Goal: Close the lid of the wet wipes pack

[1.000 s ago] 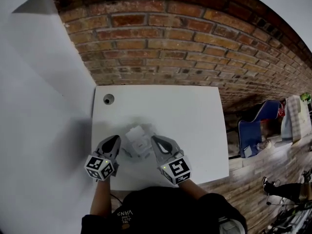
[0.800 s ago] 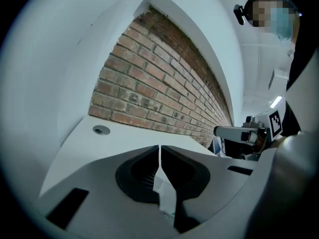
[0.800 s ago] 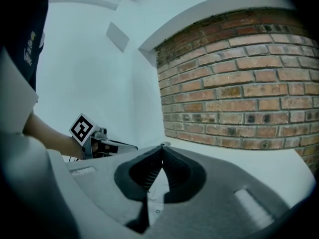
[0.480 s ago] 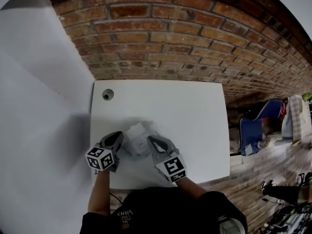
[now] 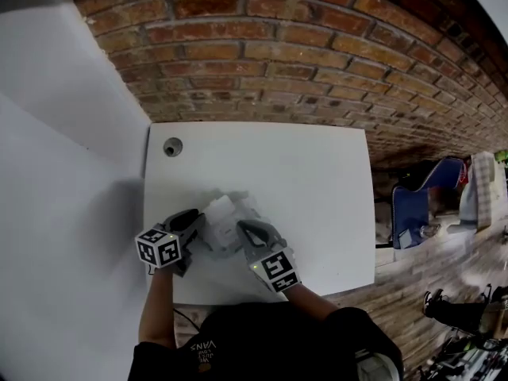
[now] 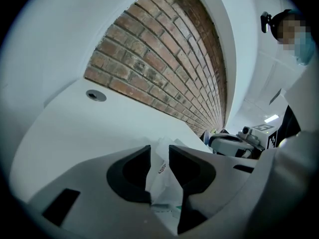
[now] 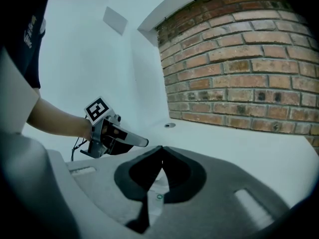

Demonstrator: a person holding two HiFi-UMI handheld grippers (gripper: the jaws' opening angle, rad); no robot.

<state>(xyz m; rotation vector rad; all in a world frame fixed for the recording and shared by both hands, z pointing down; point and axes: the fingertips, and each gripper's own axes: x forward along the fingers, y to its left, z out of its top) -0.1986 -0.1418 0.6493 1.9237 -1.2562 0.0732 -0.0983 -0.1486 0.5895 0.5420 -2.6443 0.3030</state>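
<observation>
Head view: wet wipes pack (image 5: 226, 222) lies near the desk (image 5: 309, 189) front edge, between both grippers
Left gripper (image 5: 195, 219) slopes down, fingers (image 6: 130, 171) just opening, spread around the pack's edge; right gripper (image 5: 243, 228) slopes down too, fingers pressed together

Pack (image 5: 226, 217) sits lower left on the table (image 5: 302, 181), near its front edge; hole (image 5: 172, 146) up in the table's top-left corner; wall (image 5: 317, 62) behind, across the top; chair (image 5: 413, 205) far right
</observation>
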